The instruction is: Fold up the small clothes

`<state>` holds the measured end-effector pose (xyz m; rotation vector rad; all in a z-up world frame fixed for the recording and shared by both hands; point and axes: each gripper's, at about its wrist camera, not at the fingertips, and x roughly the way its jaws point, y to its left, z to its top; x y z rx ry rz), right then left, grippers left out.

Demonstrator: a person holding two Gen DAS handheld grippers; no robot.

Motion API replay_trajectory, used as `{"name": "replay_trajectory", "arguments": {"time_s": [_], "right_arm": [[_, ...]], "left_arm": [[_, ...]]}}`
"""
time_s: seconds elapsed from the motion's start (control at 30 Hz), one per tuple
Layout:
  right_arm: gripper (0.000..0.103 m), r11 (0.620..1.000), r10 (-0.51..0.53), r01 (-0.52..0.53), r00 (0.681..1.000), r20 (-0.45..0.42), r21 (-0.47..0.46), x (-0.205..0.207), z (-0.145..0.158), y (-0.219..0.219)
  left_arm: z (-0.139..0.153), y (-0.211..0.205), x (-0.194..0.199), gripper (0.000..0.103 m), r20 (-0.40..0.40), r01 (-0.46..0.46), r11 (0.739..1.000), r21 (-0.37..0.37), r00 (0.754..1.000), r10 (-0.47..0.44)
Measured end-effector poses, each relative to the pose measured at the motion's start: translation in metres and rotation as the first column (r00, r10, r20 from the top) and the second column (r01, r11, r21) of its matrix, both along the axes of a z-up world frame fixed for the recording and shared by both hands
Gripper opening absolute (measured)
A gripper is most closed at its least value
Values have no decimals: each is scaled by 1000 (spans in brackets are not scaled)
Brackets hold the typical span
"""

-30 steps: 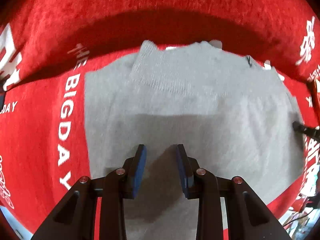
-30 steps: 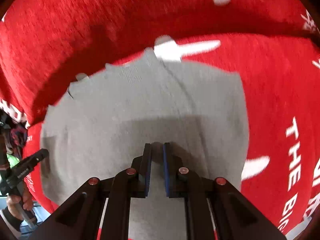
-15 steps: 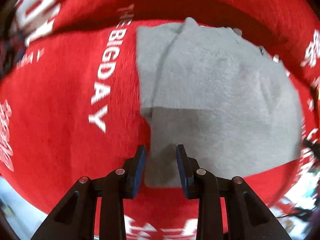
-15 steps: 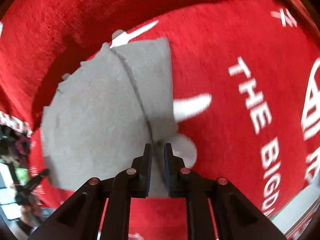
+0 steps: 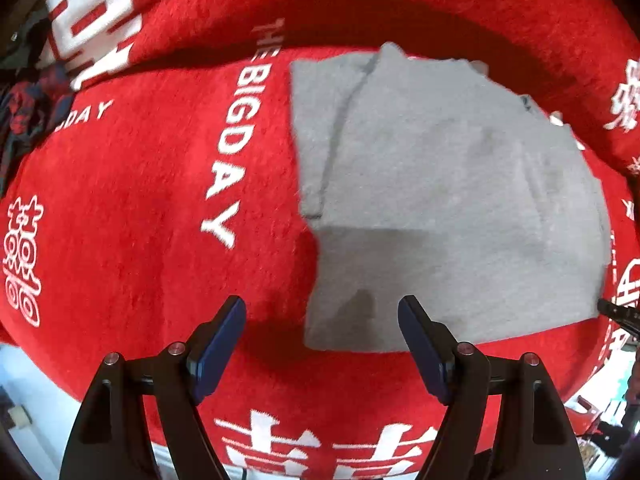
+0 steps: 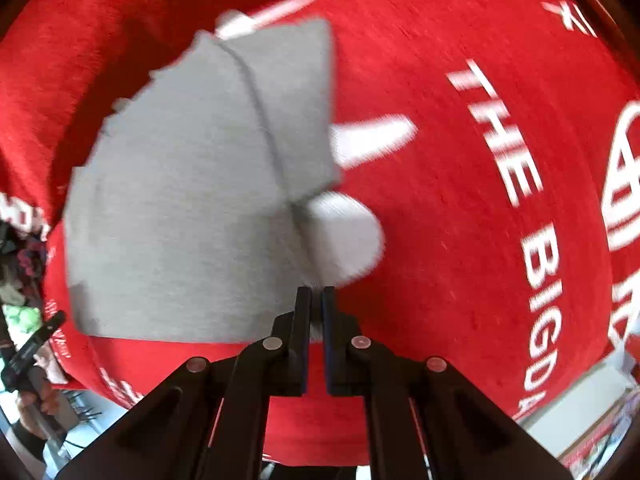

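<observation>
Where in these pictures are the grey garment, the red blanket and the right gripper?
grey garment (image 5: 440, 184): left wrist view, middle of the top layer.
red blanket (image 5: 140, 208): left wrist view, bare pile left of the lettering.
right gripper (image 6: 317, 300): right wrist view, between its fingertips.

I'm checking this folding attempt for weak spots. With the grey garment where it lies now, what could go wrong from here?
1. The right gripper pinches only the very edge of the grey garment; the hold looks thin and may slip.
2. The left gripper is opening over the garment's near corner, not pressing it, so a right-hand pull could drag the whole piece across the red cloth.
</observation>
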<state>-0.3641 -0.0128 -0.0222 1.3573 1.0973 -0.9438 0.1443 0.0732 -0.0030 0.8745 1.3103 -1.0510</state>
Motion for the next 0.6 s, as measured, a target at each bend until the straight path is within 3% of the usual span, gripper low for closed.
{"name": "replay_trajectory", "arguments": {"time_s": [0.13,0.2,0.3,0.43,0.53,0.6], "right_arm": [[5,1000,-3,2,998,-64,-24,7,14,0],[5,995,18,-29,994,-111,-98,16,32,2],[5,981,74,-88,993,-89,-172,37,51,5],[5,980,149,-159,985,-87,-118,69,34,10],[5,986,151,-158,980,-133,-47,73,8,15],[4,991,120,-127,985,-122,-50,69,4,15]], "left_arm": [[0,6,6,79,0,-27,1000,-6,1000,27],[-6,7,9,79,15,-38,999,9,999,38],[-24,9,15,79,57,-57,997,51,997,54],[-36,17,26,80,16,-98,994,59,995,97],[-33,22,29,80,12,-72,996,52,997,72],[-30,25,31,81,23,-39,998,45,999,38]]}}
